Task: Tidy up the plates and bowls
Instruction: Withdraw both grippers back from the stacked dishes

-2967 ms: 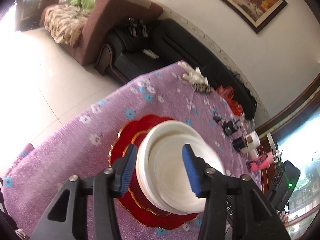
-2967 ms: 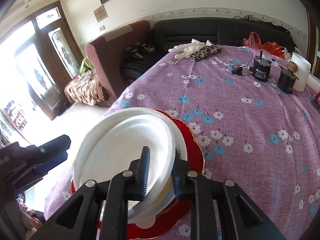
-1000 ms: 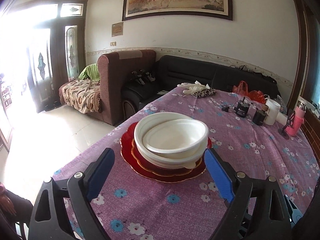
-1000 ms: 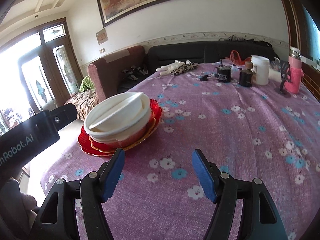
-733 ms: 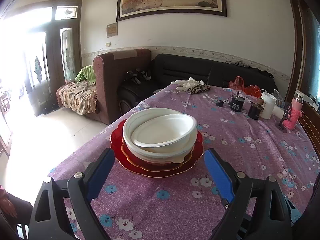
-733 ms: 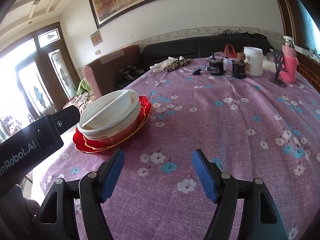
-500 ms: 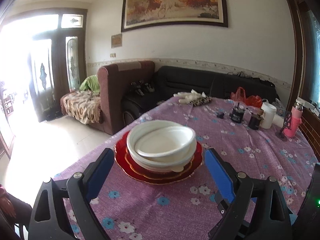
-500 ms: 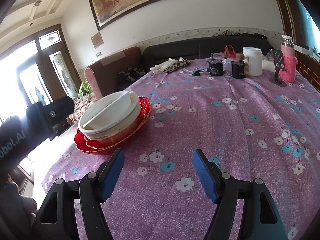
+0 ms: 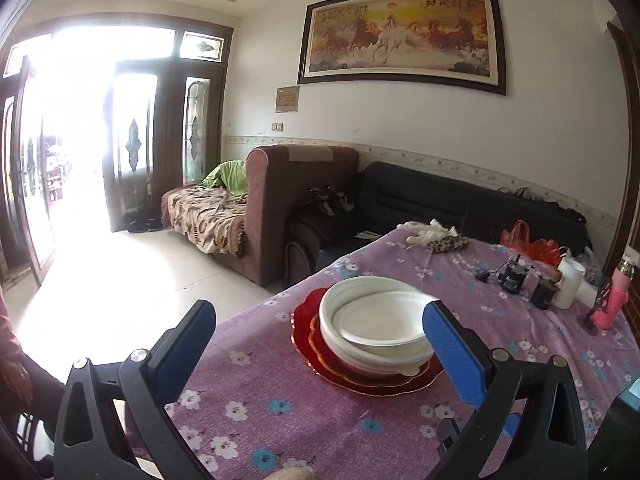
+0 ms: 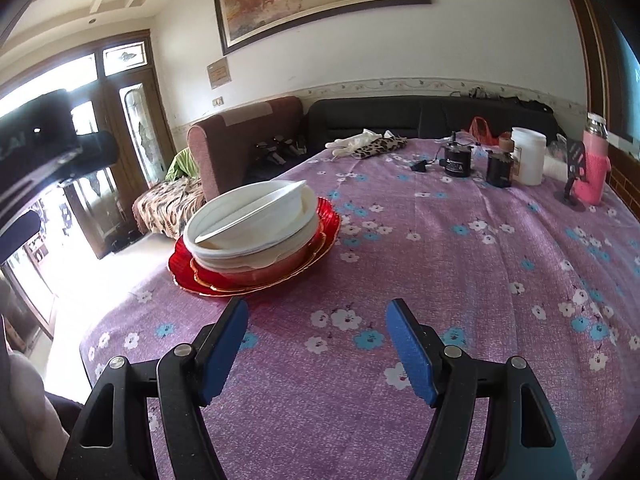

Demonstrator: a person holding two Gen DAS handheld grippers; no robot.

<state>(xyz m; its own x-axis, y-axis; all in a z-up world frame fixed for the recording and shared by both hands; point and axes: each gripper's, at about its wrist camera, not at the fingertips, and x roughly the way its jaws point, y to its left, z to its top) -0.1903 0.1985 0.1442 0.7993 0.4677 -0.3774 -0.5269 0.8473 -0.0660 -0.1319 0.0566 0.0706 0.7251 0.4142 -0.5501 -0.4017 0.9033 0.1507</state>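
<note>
A stack of white bowls and plates (image 9: 376, 324) rests on red scalloped plates (image 9: 306, 316) near the left edge of the purple flowered table. The top white plate (image 10: 256, 210) lies tilted in the stack. My left gripper (image 9: 318, 306) hovers in front of the stack, short of it. Its jaws are opening and nothing is between them. My right gripper (image 10: 318, 305) stands open over bare cloth, below and to the right of the red plates (image 10: 330, 220), with nothing between its fingers. The left gripper's black body (image 10: 52, 140) shows at the far left of the right wrist view.
At the table's far end stand a pink bottle (image 10: 594, 172), a white jar (image 10: 528, 156), small black devices (image 10: 456, 164) and gloves on a leopard-print cloth (image 10: 372, 142). Sofas (image 9: 304, 200) lie beyond the table's left edge. A person's hand (image 9: 12, 376) is at lower left.
Both grippers, which were at the white plates three seconds ago, have let go and drawn back. Over the last second the left view rose and its jaws spread wider.
</note>
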